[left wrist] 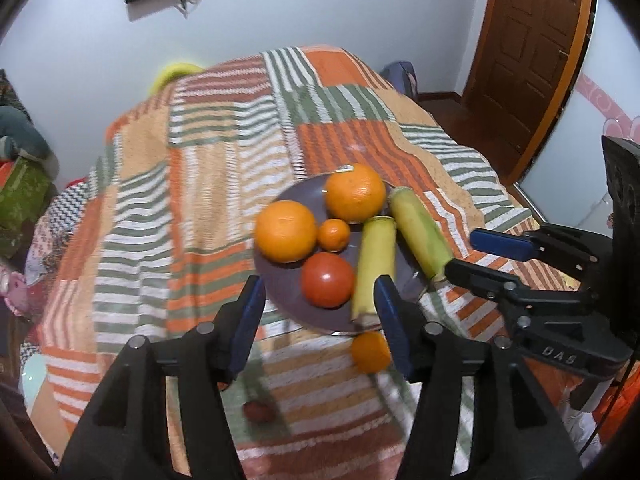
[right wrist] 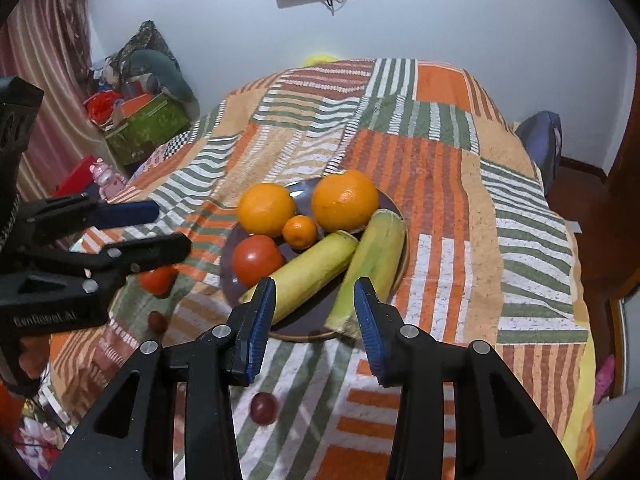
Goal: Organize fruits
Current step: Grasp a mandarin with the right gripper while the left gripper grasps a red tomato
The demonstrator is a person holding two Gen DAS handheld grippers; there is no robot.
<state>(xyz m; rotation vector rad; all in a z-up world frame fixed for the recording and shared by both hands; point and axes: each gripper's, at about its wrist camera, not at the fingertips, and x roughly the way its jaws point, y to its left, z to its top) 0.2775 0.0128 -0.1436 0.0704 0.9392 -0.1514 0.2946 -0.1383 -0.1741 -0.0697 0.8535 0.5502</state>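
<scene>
A dark plate (left wrist: pixel 288 292) (right wrist: pixel 232 280) on the striped bedspread holds two oranges (left wrist: pixel 285 231) (left wrist: pixel 353 193), a small tangerine (left wrist: pixel 334 234), a tomato (left wrist: pixel 328 279) (right wrist: pixel 258 260) and two yellow-green corn cobs (left wrist: pixel 375 268) (right wrist: pixel 374 264). My left gripper (left wrist: pixel 320 320) (right wrist: pixel 172 228) hovers open over the plate's near rim with nothing between its pads. A small orange-red fruit (left wrist: pixel 371 352) (right wrist: pixel 158 280) lies on the cover just below it, off the plate. My right gripper (right wrist: pixel 316 322) (left wrist: pixel 460 252) is open and bare above the corn ends.
Two small dark red fruits (right wrist: pixel 264 408) (right wrist: pixel 157 322) lie loose on the bedspread (right wrist: pixel 440 168) near me. Boxes and clutter (right wrist: pixel 148 128) crowd the floor left of the bed. A wooden door (left wrist: pixel 532 60) stands at the right. The bed drops off on both sides.
</scene>
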